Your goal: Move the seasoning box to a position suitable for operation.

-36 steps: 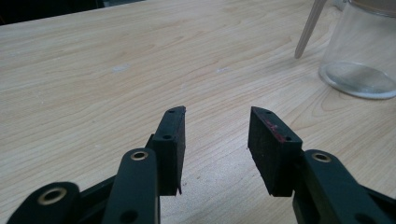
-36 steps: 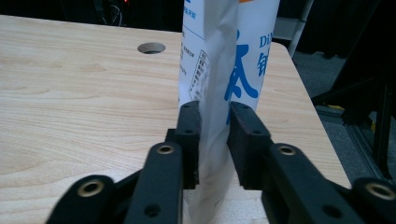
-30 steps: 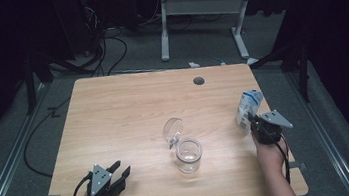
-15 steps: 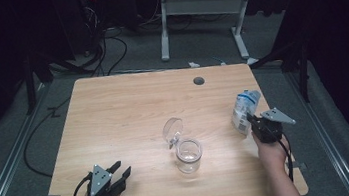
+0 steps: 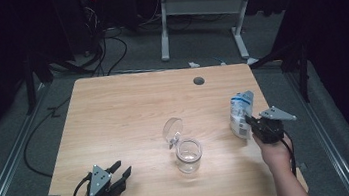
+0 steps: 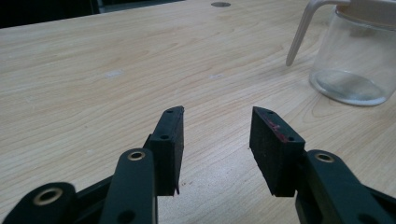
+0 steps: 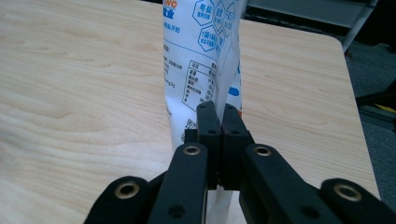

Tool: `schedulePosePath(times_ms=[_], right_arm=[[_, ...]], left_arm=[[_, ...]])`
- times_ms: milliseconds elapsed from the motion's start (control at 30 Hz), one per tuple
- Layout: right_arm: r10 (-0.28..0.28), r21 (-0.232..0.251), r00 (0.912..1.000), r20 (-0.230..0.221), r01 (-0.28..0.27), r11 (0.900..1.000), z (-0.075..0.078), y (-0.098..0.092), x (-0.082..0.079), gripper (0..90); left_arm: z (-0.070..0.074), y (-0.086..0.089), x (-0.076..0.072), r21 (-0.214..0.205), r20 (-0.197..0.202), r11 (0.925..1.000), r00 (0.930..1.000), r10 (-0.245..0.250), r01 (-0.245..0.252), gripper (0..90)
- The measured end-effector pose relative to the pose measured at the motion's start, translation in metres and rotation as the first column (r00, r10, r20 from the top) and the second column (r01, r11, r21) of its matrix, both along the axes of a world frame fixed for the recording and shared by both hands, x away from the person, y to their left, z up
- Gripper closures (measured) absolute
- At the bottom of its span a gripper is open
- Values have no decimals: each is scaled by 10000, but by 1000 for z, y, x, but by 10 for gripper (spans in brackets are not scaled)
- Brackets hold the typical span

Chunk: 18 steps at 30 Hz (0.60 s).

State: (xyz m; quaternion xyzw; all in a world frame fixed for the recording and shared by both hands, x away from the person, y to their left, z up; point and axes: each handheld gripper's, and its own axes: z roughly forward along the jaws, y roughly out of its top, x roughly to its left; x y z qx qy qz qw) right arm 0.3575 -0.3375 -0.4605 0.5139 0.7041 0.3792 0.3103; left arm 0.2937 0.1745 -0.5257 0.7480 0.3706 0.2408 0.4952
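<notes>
Pale wood-grain table [image 5: 114, 115]. Right gripper [image 5: 252, 124] has its black jaws pinched tight on a thin white-and-blue printed pouch [image 5: 240, 114], glossy and crinkled, held upright near the table's right edge; pouch top is cut off in the right gripper view. Left gripper [image 5: 120, 175] rests at front left, jaws apart w/ nothing between. Clear round glass jar [image 5: 188, 154], hinged lid up, sits between the two, well apart from both.

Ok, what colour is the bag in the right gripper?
White bag with blue print, clearest in the right gripper view.
</notes>
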Motion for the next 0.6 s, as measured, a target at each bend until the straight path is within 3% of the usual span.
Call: schedulePosePath(times_ms=[600], right_arm=[[982,-153,9895,-1056,-1004,9948,24,8,-17,896]], left_arm=[[1,-1,0,-168,170,9998,9998,-140,143,552]])
